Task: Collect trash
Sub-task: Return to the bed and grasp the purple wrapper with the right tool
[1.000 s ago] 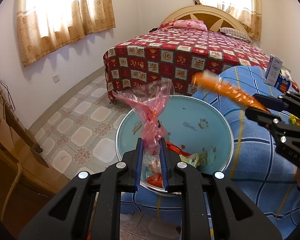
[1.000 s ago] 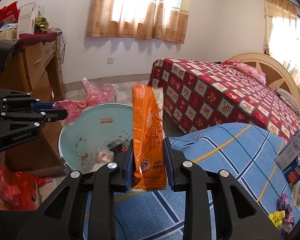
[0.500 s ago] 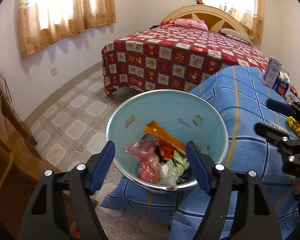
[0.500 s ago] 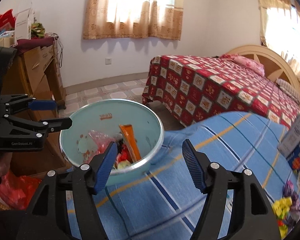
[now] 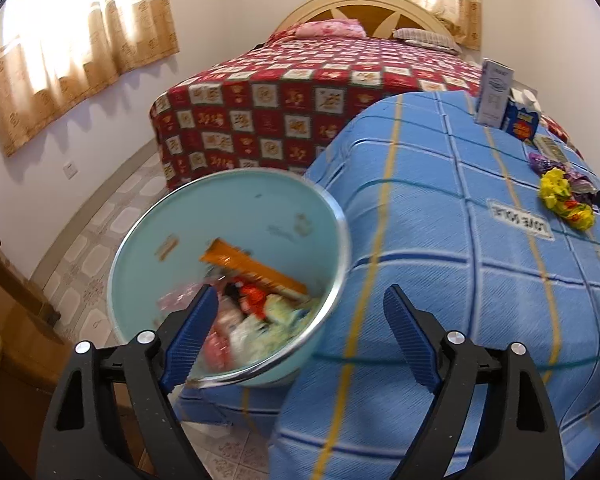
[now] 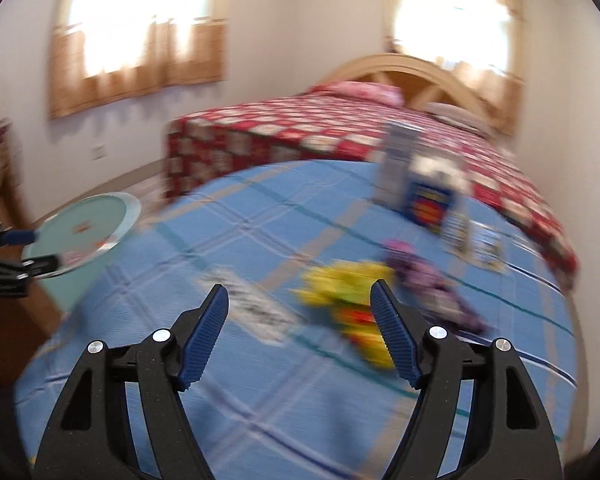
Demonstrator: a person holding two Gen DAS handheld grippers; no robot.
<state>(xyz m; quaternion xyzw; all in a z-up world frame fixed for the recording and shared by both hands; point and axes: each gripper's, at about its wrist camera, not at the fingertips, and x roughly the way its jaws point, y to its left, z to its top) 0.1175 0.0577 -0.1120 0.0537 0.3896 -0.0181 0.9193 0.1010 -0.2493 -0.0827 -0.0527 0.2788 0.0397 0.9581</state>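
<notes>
The basin [image 5: 236, 216] is pale turquoise inside with a silvery rim; in it lie an orange wrapper [image 5: 252, 266], a pink bag [image 5: 180, 300] and red and pale green scraps. At 3 o'clock of it, the blanket [image 5: 440, 280] is blue, checked with white, navy and yellow lines. On it lies a yellow wrapper [image 5: 564, 200] with red, beside a purple one [image 5: 544, 160]. At 12 o'clock, the bedspread [image 5: 284, 108] is red with cream squares. The curtains [image 5: 80, 60] are tan. Gripper pads [image 5: 190, 332] are blue.

A home bedroom is shown: a bed [image 5: 300, 92] with a patterned red cover and a wooden headboard [image 5: 364, 12], curtained windows [image 5: 80, 48], tiled floor [image 5: 96, 240].
</notes>
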